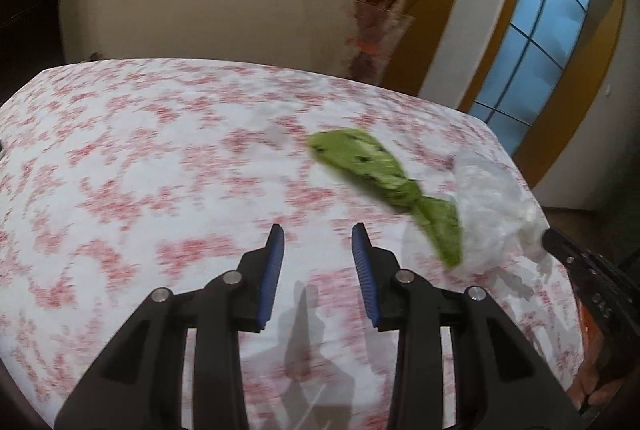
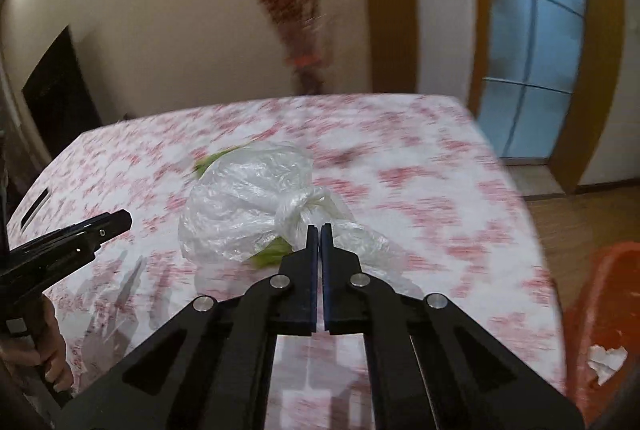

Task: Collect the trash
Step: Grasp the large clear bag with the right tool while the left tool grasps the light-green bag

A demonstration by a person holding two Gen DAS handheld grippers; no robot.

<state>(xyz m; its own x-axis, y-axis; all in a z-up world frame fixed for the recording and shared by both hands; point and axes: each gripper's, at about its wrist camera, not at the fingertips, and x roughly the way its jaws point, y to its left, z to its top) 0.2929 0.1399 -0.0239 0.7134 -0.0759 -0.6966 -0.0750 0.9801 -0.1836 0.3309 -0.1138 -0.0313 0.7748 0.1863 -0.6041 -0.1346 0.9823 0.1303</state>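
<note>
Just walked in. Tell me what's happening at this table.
A person is clearing trash off a table with a red-and-white floral cloth, a handheld gripper in each hand. The right gripper is shut on the knotted clear plastic bag, gripping it just past the knot. A knotted green bag lies beside the clear one. The left gripper is open and empty, short of the green bag. An orange bin stands by the table's right side with a scrap of white paper inside.

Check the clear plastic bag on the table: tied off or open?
Tied off. The clear plastic bag is knotted at its neck, just ahead of the right gripper, whose fingers are shut on the bag's tail.
</note>
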